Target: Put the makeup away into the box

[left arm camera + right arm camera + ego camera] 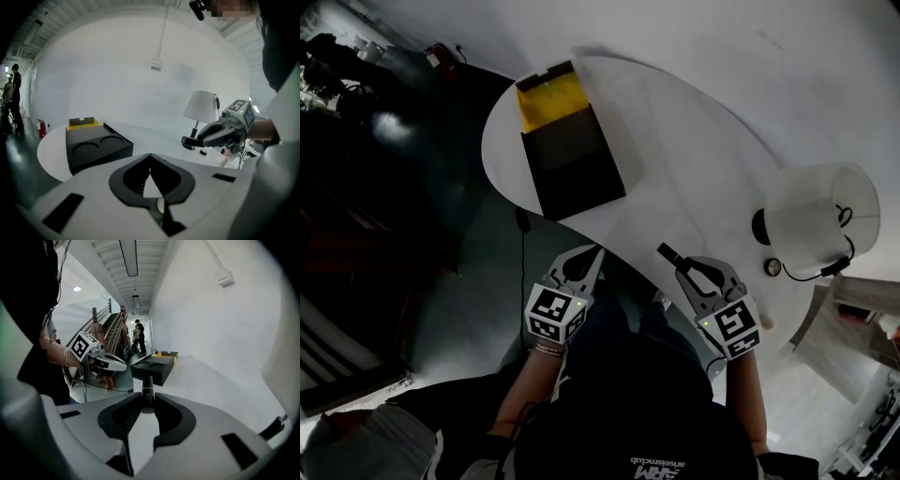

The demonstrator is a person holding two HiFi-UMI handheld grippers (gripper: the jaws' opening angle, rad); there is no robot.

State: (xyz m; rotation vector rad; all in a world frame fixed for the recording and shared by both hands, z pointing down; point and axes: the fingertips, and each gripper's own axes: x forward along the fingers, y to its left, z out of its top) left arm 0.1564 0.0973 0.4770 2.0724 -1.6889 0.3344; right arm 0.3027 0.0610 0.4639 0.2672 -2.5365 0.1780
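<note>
The right gripper (147, 403) has its jaws drawn in narrow and clamped on a slender black makeup tube with a thin gold band (147, 389). The tube projects forward out of the jaw tips. Straight ahead of these jaws, beyond the tube's far end, lies the black rectangular box with a yellow end flap (154, 369). Its top insert shows two round recesses. The tube is well apart from the box.

The left gripper (150, 157) has its jaws fully together, tips touching, with nothing between them. The box lies ahead and to the left of these jaws on the white round-ended table (694, 159). The right gripper with the tube is ahead and to the right, with a white-shaded lamp (201, 105) behind it.
</note>
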